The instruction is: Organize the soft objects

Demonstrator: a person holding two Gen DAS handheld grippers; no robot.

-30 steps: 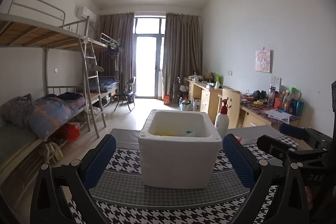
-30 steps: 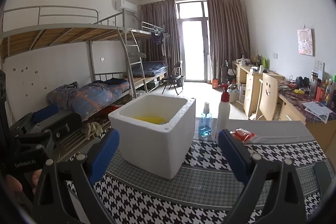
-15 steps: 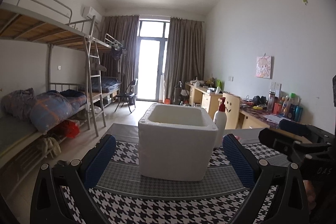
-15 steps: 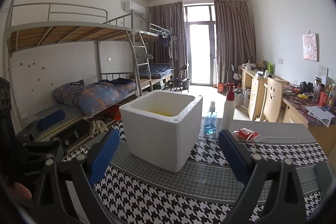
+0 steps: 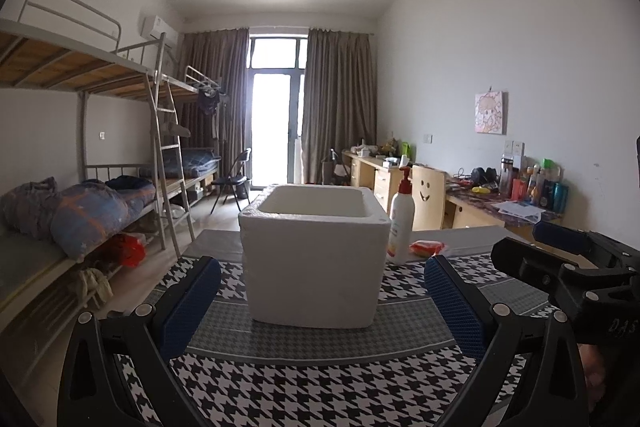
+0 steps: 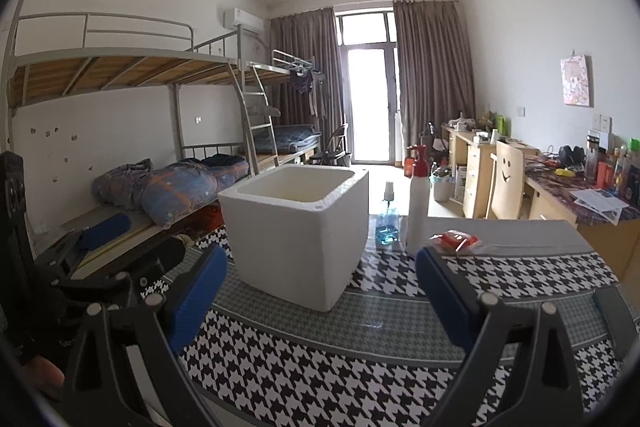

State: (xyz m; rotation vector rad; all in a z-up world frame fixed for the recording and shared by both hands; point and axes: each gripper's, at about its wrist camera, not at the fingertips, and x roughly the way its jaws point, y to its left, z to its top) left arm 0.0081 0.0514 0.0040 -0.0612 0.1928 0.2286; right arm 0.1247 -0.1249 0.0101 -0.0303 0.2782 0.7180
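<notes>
A white foam box (image 5: 316, 255) (image 6: 298, 231) stands open-topped on the houndstooth tablecloth (image 5: 320, 387) (image 6: 320, 359); its contents are hidden from this low angle. My left gripper (image 5: 320, 291) is open and empty, just in front of the box. The right gripper (image 6: 320, 287) is open and empty too, facing the box's near corner. The left wrist view catches the right gripper's body (image 5: 568, 267) at the right edge, and the left gripper's body (image 6: 80, 267) sits at the left of the right wrist view.
A white pump bottle (image 5: 401, 219) (image 6: 418, 215), a blue spray bottle (image 6: 387, 219) and a red packet (image 5: 428, 247) (image 6: 454, 239) stand behind and right of the box. Bunk beds (image 5: 80, 203) line the left wall, cluttered desks (image 5: 500, 203) the right.
Both grippers have dropped lower, so the yellow item inside the box has gone out of sight behind its rim. Both stay open and empty.
</notes>
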